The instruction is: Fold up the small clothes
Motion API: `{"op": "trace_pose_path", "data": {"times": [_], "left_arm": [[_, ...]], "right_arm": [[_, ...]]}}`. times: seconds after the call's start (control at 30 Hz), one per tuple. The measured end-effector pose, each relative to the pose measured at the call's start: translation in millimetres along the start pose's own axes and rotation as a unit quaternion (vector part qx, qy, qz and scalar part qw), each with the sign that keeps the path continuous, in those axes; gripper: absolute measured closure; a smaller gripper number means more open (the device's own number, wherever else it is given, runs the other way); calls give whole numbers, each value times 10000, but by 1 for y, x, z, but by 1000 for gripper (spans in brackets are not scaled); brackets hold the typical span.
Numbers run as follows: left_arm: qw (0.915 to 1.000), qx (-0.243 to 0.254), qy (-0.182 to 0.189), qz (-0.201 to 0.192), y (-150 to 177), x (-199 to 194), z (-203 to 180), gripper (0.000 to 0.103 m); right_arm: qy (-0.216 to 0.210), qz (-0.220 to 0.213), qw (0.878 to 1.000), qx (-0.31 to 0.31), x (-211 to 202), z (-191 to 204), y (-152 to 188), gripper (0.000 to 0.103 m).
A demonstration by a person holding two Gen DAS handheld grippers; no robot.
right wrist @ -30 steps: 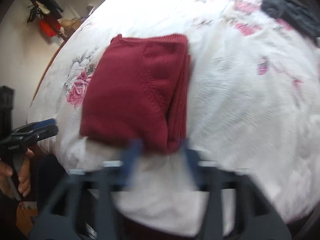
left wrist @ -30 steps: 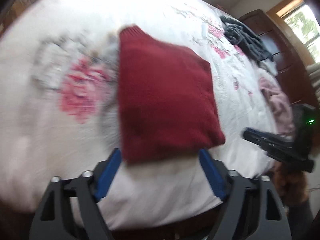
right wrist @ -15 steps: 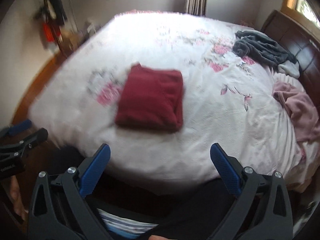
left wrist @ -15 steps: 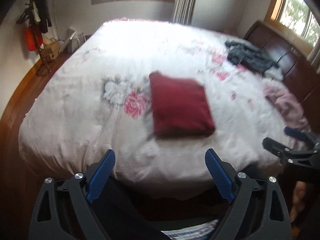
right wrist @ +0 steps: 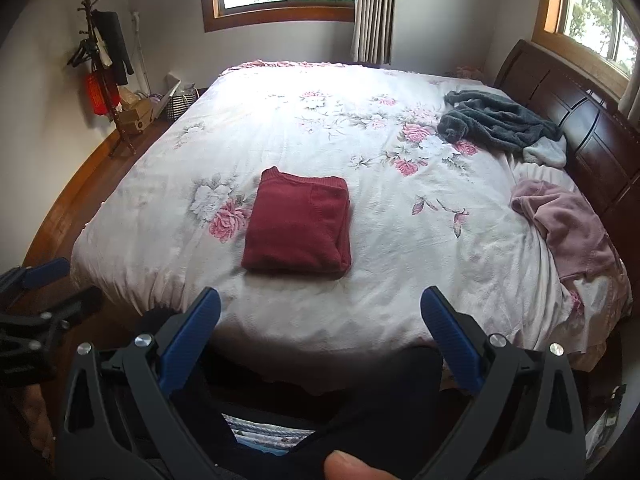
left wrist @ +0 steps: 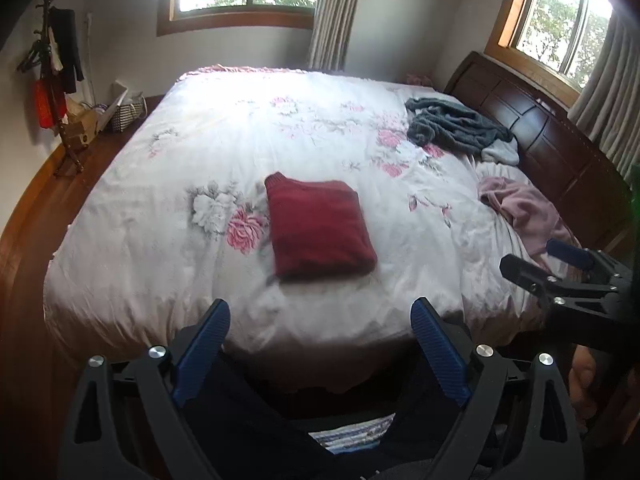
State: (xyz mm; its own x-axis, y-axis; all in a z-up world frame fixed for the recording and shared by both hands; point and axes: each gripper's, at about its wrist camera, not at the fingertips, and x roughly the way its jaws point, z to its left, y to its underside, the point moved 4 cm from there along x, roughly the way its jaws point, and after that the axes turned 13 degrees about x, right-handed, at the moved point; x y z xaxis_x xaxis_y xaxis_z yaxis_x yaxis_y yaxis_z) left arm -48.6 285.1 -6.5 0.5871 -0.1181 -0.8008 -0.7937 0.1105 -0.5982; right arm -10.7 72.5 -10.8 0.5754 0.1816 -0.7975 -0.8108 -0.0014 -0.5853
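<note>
Holding both tools back off the near edge of the bed [right wrist: 360,320], I have my left gripper [left wrist: 320,332] and right gripper [right wrist: 320,316] spread wide with nothing between the fingers. The red sweater [right wrist: 298,226] lies folded square just ahead of both. Beyond it to the right, near the headboard [right wrist: 592,136], lie the pink garment [right wrist: 568,224] and the grey one [right wrist: 496,124]; the pink one seems nearer my right gripper, its long axis probably running along the headboard.
</note>
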Motion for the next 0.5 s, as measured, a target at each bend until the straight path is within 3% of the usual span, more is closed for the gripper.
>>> {"op": "trace_pose_path", "data": {"times": [0.5], "left_arm": [[9998,-122,-14,170,0,19,1,11]], "right_arm": [[-14,82,9999,-85,14,6,-1,3]]}}
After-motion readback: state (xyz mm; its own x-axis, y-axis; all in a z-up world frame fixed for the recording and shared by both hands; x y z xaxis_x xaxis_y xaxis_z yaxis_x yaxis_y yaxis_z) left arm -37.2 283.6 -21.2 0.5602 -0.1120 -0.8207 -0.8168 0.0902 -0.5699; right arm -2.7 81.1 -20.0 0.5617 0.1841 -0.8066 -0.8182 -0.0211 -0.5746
